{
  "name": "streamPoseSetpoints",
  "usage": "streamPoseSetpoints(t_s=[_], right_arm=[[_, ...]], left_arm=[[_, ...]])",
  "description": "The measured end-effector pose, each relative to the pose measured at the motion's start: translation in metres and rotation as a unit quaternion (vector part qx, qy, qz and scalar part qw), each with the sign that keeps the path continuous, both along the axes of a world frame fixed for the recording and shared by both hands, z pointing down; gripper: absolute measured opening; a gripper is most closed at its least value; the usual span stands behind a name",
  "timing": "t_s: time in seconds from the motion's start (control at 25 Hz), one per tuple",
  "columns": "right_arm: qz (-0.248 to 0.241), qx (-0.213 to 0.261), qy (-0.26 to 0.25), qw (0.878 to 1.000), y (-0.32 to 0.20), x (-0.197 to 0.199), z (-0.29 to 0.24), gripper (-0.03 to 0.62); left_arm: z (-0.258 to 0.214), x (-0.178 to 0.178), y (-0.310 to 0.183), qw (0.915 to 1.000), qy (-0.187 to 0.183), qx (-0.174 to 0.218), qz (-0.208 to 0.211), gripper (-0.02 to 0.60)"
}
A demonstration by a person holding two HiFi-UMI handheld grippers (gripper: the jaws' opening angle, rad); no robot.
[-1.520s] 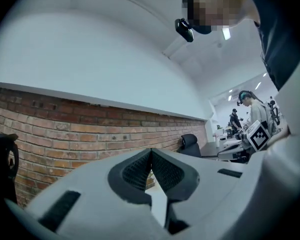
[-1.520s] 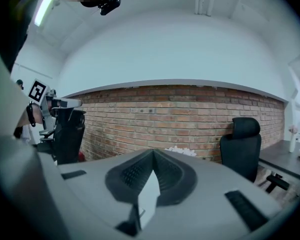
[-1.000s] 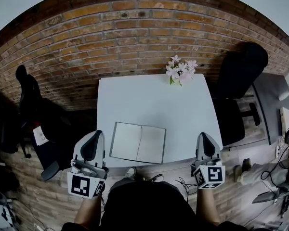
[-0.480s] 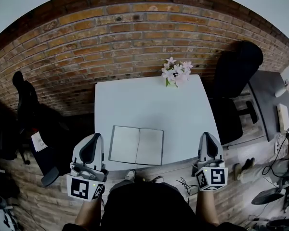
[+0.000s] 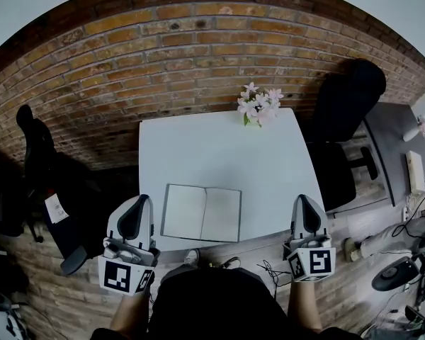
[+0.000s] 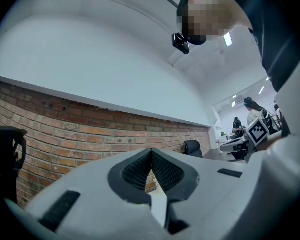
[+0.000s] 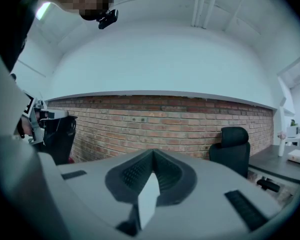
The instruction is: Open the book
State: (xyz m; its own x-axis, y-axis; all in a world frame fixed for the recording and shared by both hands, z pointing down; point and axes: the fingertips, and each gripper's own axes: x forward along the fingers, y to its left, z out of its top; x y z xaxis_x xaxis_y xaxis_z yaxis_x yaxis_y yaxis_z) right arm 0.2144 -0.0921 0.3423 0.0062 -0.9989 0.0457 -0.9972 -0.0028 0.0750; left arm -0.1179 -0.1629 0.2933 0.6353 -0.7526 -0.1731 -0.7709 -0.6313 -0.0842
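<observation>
1. Left claw (image 6: 151,153) and right claw (image 7: 152,154) are both sitting closed, gripping nothing.
2. Book (image 5: 202,212) is lying already open, flat on the tabletop (image 5: 219,147) between them, at its near edge.
3. Pages are likely handling light, flexible and tearable; a cover edge is offering the safest hold.
4. Flowers (image 5: 261,105) are standing well apart, obstructing nothing.

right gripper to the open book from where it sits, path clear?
Probably yes. The right gripper, jaws shut and empty, is by the near right corner of the table; only bare surface separates it from the book. The flowers stand at the far edge.
</observation>
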Motion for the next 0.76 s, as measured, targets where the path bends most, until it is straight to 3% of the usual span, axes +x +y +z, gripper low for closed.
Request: streamPoseSetpoints(t_s=[0.76], right_arm=[[-0.002, 0.001, 0.022, 1.0, 0.0005, -0.0095, -0.0047, 0.011]], left_arm=[[0.0039, -0.0023, -0.0028, 1.0, 0.003, -0.003, 0.008, 0.025]])
